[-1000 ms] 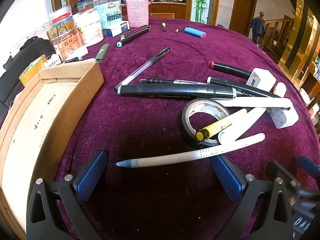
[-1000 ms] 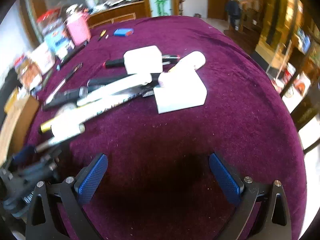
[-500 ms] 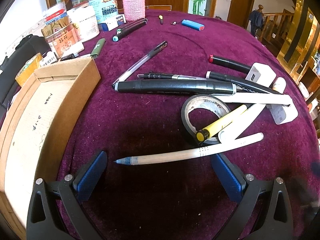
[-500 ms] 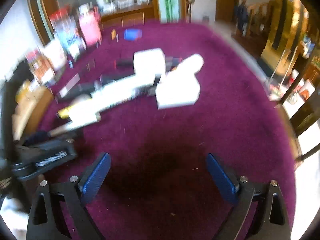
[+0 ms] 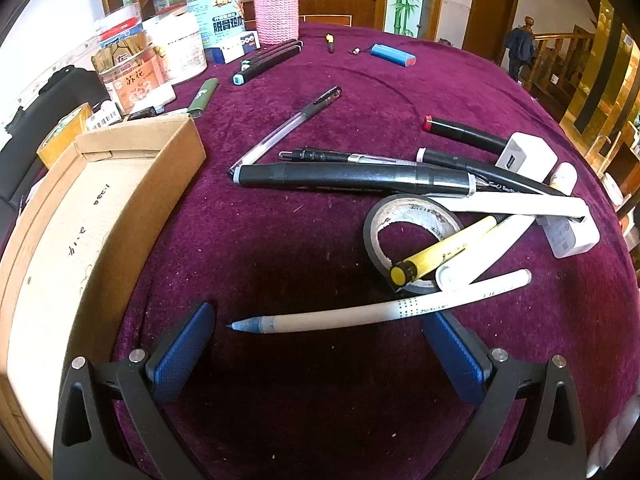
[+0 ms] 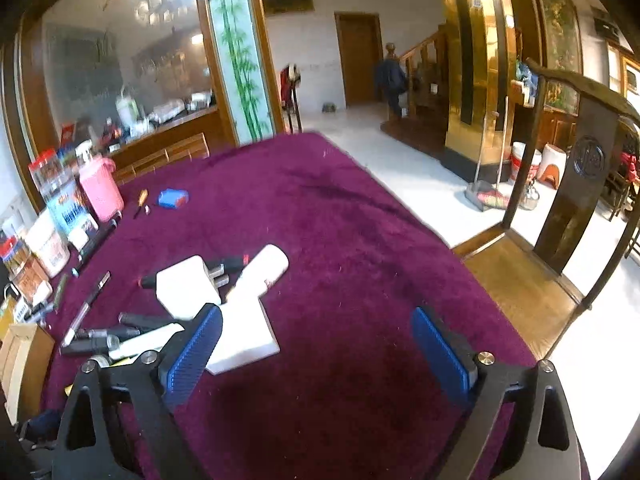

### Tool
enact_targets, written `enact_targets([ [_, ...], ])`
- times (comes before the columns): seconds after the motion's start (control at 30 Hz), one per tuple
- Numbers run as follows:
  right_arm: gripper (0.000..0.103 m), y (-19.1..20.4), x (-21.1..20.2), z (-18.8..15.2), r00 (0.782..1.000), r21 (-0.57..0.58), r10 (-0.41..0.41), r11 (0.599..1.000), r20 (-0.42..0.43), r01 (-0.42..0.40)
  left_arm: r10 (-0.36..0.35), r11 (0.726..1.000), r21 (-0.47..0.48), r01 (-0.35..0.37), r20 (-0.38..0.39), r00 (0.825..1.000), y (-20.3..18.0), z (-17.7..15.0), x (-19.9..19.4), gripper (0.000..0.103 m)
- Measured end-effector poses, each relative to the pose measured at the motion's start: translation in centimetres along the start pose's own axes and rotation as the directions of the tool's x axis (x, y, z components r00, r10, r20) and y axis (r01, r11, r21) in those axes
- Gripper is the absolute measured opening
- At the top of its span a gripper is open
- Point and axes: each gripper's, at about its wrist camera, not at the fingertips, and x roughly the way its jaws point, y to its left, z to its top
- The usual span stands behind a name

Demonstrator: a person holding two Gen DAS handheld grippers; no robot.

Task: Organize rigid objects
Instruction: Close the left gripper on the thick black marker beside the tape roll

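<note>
My left gripper [image 5: 320, 340] is open and low over the purple tablecloth, with a white pen [image 5: 380, 308] lying crosswise between its blue pads, untouched. Beyond it lie a roll of black tape [image 5: 374, 236], a yellow highlighter [image 5: 444, 250], a thick black marker [image 5: 352, 176] and white chargers [image 5: 526, 156]. An open cardboard box [image 5: 92, 216] sits at the left. My right gripper [image 6: 316, 350] is open and raised over bare cloth, with a white charger [image 6: 244, 332] beside its left pad.
Jars, a pink-sleeved bottle [image 5: 277, 12] and boxes crowd the table's far left edge. A blue battery [image 5: 393, 55], clear pen [image 5: 288, 130] and more markers lie farther out. A wooden chair [image 6: 560, 232] stands right of the table. A person [image 6: 390, 80] is far off by a door.
The right gripper has tilted upward and lifted, now seeing the room beyond the table. The left gripper has eased slightly forward; the white pen lies where it was.
</note>
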Motion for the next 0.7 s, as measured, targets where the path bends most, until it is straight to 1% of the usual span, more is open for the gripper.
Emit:
enact_targets([
  [0.07, 0.097, -0.3, -0.6, 0.0, 0.999, -0.009, -0.019, 1.0, 0.028, 0.019, -0.013, 1.0, 0.002, 0.013, 0.003, 1.0, 0.2, -0.1, 0.0, 0.103],
  [0.13, 0.097, -0.6, -0.1, -0.1, 1.0, 0.008, 0.004, 1.0, 0.02, -0.004, -0.036, 0.999, 0.017, 0.036, 0.007, 0.999, 0.4, -0.2, -0.2, 0.103],
  [0.23, 0.097, -0.8, 0.1, -0.1, 1.0, 0.025, 0.013, 1.0, 0.023, -0.013, -0.084, 0.996, 0.037, 0.084, 0.007, 0.996, 1.0, -0.4, -1.0, 0.102],
  [0.3, 0.097, -1.0, 0.2, -0.1, 0.999, 0.045, 0.042, 0.998, 0.014, -0.042, -0.12, 0.992, 0.042, 0.118, 0.039, 0.992, 1.9, -0.6, -2.3, 0.102],
  [0.4, 0.097, -1.0, 0.3, -0.2, 0.998, 0.05, 0.065, 0.997, 0.002, -0.065, -0.114, 0.991, 0.079, 0.106, 0.113, 0.987, 3.0, 0.2, -4.1, 0.102],
  [0.47, 0.097, -0.8, 0.7, -0.3, 0.997, 0.05, 0.076, 0.996, -0.013, -0.075, -0.105, 0.989, 0.115, 0.09, 0.129, 0.986, 3.5, 1.3, -4.3, 0.102],
  [0.53, 0.097, -0.8, 0.9, -0.4, 0.996, 0.054, 0.082, 0.995, -0.023, -0.08, -0.089, 0.99, 0.117, 0.074, 0.128, 0.988, 4.0, 2.6, -4.2, 0.102],
  [0.57, 0.097, -0.8, 1.0, -0.4, 0.996, 0.055, 0.082, 0.995, -0.028, -0.08, -0.102, 0.989, 0.124, 0.085, 0.136, 0.986, 4.1, 3.4, -4.3, 0.101],
  [0.63, 0.097, -0.7, 1.2, -0.5, 0.996, 0.054, 0.079, 0.996, -0.037, -0.077, -0.115, 0.981, 0.17, 0.091, 0.138, 0.984, 3.6, 4.9, -4.1, 0.099],
  [0.7, 0.097, -0.5, 1.4, -0.6, 0.996, 0.048, 0.076, 0.996, -0.05, -0.073, -0.122, 0.97, 0.225, 0.091, 0.125, 0.985, 2.8, 6.3, -3.2, 0.087],
])
